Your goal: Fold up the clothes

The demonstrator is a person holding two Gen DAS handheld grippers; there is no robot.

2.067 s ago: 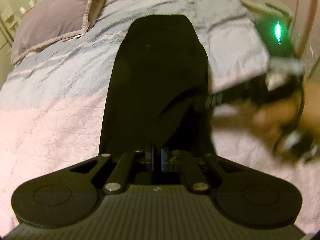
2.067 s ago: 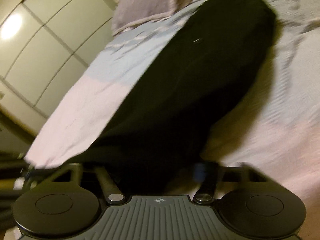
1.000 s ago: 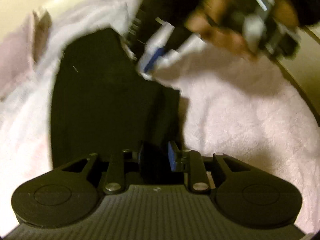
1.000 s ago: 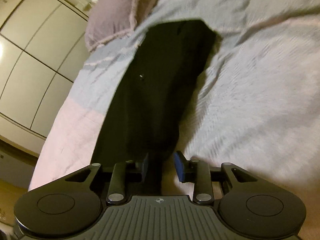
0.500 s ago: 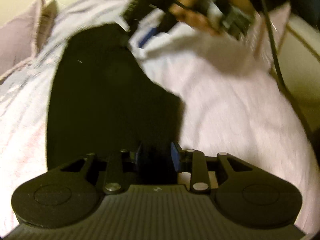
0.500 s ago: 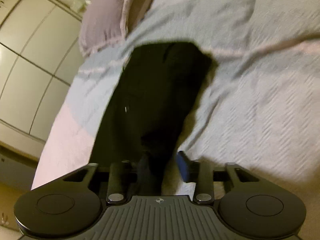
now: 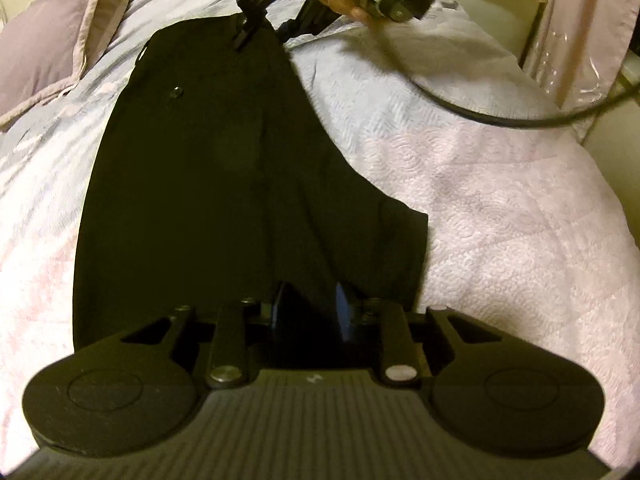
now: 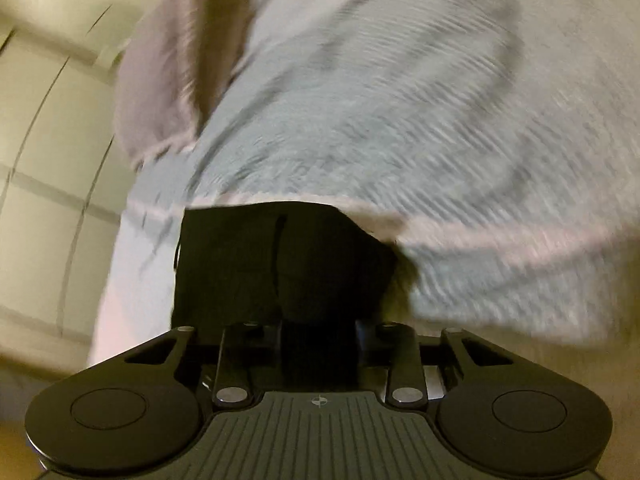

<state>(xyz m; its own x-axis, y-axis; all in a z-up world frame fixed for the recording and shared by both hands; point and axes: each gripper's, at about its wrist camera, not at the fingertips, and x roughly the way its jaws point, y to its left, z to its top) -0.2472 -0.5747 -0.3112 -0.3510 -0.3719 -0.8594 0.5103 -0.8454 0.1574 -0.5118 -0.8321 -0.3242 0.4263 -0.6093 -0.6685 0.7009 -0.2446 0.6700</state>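
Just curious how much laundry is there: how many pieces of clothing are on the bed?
1: black trousers spread along the bed. Others may lie outside the pictures.
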